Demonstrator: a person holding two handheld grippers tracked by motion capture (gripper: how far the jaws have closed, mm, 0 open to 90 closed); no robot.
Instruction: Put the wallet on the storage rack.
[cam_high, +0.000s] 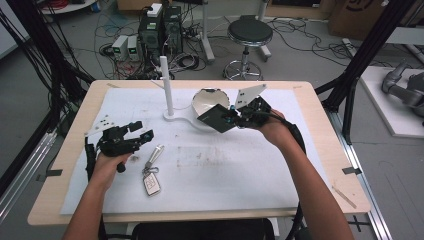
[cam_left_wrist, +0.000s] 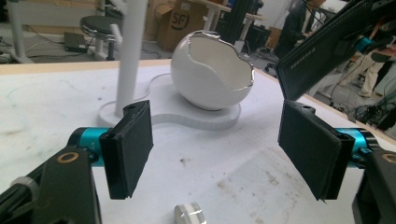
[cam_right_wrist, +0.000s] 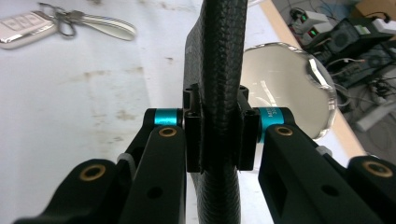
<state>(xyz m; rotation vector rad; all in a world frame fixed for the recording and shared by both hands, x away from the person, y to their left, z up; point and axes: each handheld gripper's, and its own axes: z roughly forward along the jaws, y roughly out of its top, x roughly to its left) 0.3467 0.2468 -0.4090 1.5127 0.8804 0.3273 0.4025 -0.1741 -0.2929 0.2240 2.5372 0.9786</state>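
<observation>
Right gripper (cam_high: 239, 118): jaws pinching black wallet (cam_high: 215, 119) beside white egg-shaped bowl (cam_high: 210, 102) | Left gripper (cam_high: 137, 135): jaws spread, empty | Key fob (cam_high: 151, 184) on bench (cam_high: 320, 125).

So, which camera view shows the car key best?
The right gripper view: the car key lies whole on the table with its ring and strap. The high view shows it small, near the left gripper. The left gripper view shows just a pale edge, perhaps its strap.

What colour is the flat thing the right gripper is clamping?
Black, with a pebbled leather-like grain; the wallet shows best in the right gripper view, pinched in the right gripper.
</observation>
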